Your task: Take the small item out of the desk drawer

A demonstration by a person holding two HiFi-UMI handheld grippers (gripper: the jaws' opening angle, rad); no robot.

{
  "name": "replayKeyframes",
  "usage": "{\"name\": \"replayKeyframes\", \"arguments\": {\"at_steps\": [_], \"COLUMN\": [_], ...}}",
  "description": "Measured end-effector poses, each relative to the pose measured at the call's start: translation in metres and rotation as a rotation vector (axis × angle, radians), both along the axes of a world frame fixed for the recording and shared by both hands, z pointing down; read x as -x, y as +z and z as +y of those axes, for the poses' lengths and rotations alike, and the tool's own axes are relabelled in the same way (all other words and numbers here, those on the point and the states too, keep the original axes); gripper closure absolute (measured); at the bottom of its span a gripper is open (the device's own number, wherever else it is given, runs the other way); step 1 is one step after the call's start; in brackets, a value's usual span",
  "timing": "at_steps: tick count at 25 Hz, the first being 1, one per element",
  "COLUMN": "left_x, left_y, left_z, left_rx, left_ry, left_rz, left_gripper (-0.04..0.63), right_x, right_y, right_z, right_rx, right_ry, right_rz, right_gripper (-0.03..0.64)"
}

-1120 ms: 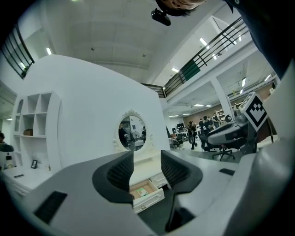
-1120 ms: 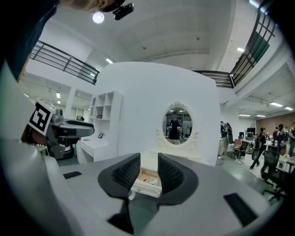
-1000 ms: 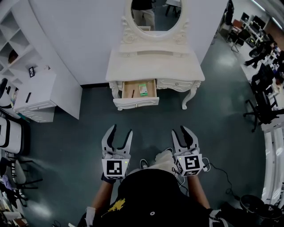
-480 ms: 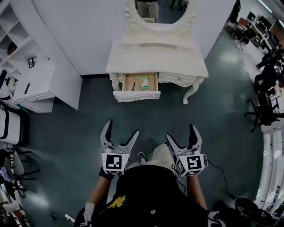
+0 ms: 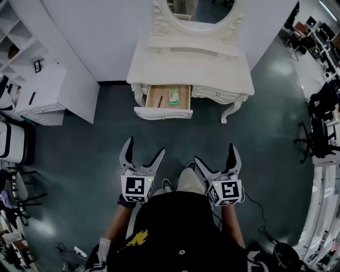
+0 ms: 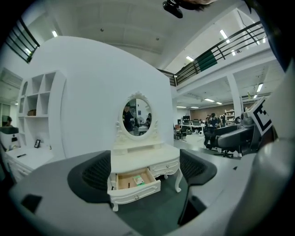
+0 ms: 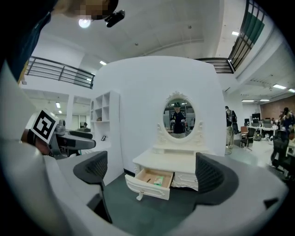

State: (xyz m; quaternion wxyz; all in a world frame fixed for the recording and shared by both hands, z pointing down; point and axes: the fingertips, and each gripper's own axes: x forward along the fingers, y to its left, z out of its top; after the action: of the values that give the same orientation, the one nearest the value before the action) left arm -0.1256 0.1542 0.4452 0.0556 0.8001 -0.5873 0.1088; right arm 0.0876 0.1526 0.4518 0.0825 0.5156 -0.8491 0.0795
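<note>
A white dressing table (image 5: 159,66) stands against the wall with its left drawer (image 5: 163,112) pulled open. Inside the drawer lies a small green item (image 5: 173,95), also seen as the green item (image 6: 138,180) and the green item (image 7: 159,179), beside a thin dark stick (image 5: 160,100). My left gripper (image 5: 142,149) and right gripper (image 5: 213,154) hover side by side well short of the table, above the floor. Their jaws have just been opening and both stand open with nothing between them.
An oval mirror (image 5: 202,11) tops the table. White shelving and a low cabinet (image 5: 41,95) stand at the left. Office chairs (image 5: 321,130) are at the right. Dark green floor (image 5: 85,154) lies between me and the table.
Both grippers' jaws have spread wider. Both grippers now sit a little lower in the head view, and the table a little higher.
</note>
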Motion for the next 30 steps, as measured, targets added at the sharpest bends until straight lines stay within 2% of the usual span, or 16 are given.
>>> {"name": "replayKeyframes", "arguments": {"at_steps": [2,6,10,14,17,22,25,30], "left_x": [-0.004,-0.016,-0.030,-0.052,-0.066,-0.095,-0.118,-0.134], "left_y": [-0.001,-0.001,-0.014,-0.014,-0.011,0.024,0.034,0.043], "left_z": [-0.010,-0.052,-0.094,-0.125,-0.147,-0.163,-0.177,-0.193], "left_rx": [0.031,0.061,0.054,0.048,0.034,0.127,0.143,0.180], "left_ry": [-0.003,0.002,-0.045,-0.086,-0.127,-0.169,-0.179,-0.180], "left_rz": [-0.002,-0.068,-0.036,-0.062,-0.045,-0.043,-0.034,-0.022], "left_gripper": [0.140,0.140,0.140,0.140,0.141,0.141,0.141,0.141], "right_x": [-0.004,-0.018,-0.035,-0.072,-0.106,-0.163,-0.188,-0.196], "right_y": [0.000,0.004,0.004,0.005,0.004,0.006,0.018,0.028], "right_z": [-0.023,-0.079,-0.120,-0.160,-0.193,-0.227,-0.245,-0.269], "right_rx": [0.019,0.043,0.055,0.050,0.039,0.037,0.046,0.049], "right_ry": [-0.012,-0.012,-0.036,-0.038,-0.016,0.005,0.003,0.013], "right_rz": [-0.023,-0.040,-0.034,-0.018,0.000,0.007,0.011,-0.012], "right_gripper": [0.020,0.020,0.020,0.021,0.025,0.037,0.044,0.049]}}
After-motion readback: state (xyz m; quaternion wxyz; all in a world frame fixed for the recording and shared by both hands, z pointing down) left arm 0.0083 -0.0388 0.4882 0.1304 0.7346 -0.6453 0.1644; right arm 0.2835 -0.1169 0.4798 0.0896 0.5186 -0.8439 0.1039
